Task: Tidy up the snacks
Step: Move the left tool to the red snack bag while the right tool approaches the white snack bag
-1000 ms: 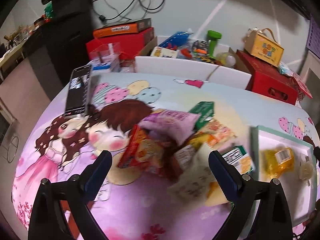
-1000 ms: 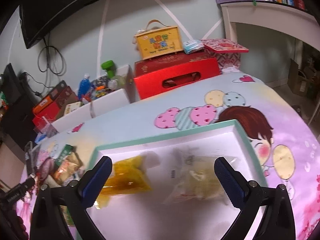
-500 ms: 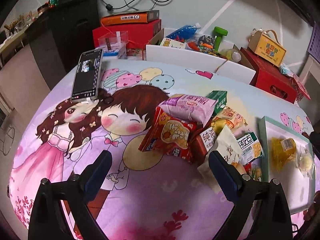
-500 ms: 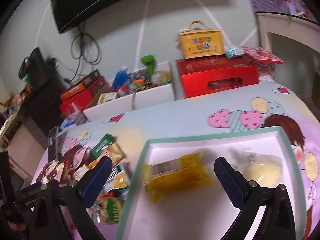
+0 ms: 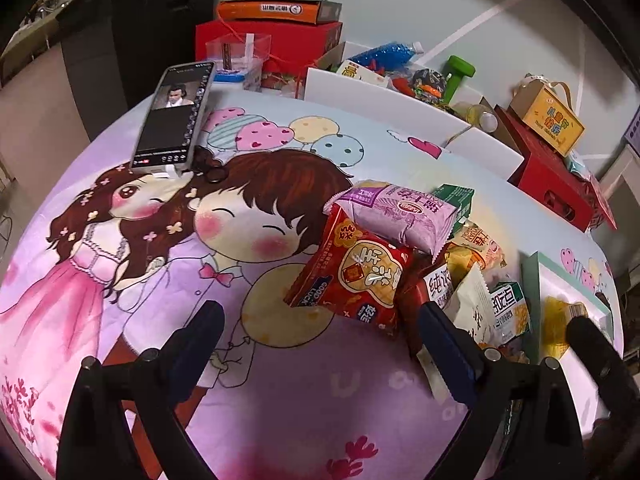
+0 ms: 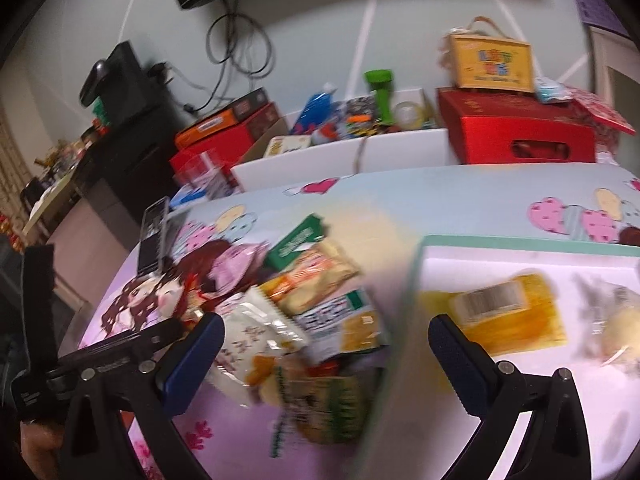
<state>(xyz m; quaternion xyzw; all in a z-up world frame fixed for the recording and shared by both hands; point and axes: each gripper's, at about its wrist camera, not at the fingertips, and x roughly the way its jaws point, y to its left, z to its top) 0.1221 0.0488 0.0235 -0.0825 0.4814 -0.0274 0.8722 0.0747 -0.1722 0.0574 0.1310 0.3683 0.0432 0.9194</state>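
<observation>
Mostly, motion blur smears the snack pile [image 6: 304, 320] and tray [image 6: 416, 272].

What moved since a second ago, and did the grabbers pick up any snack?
No snack was picked up. The right gripper swung left, from over the white tray toward the snack pile. The left gripper pulled back from the pile, jaws open, as are the right's. The yellow packet stayed in the tray; the phone stayed put.
</observation>
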